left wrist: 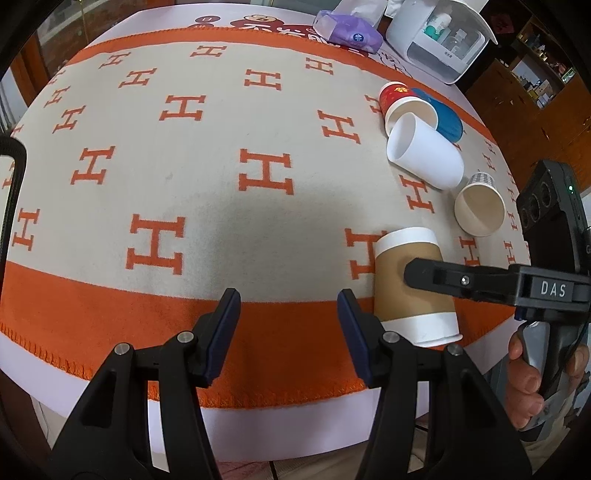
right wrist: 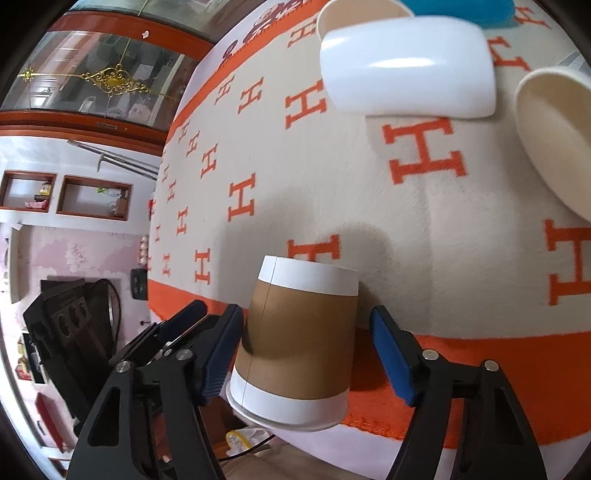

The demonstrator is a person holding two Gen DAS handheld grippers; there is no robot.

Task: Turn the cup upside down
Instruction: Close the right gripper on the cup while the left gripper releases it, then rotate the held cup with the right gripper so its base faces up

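A brown paper cup with white bands [left wrist: 406, 291] lies on its side at the near edge of the orange and cream cloth [left wrist: 184, 184], rim toward me. It also shows in the right wrist view [right wrist: 299, 343]. My right gripper [right wrist: 308, 350] is open with one finger on each side of the cup; the left pad [right wrist: 221, 350] touches it, the right pad [right wrist: 391, 354] stands apart. In the left wrist view one right finger [left wrist: 436, 277] lies across the cup. My left gripper [left wrist: 288, 332] is open and empty, left of the cup.
A white cup [left wrist: 424, 151], a red cup [left wrist: 399, 103], a blue cup [left wrist: 443, 114] and a small paper cup [left wrist: 480, 206] lie on their sides at the right. A tissue pack [left wrist: 347, 29] and a white appliance [left wrist: 439, 37] stand at the back.
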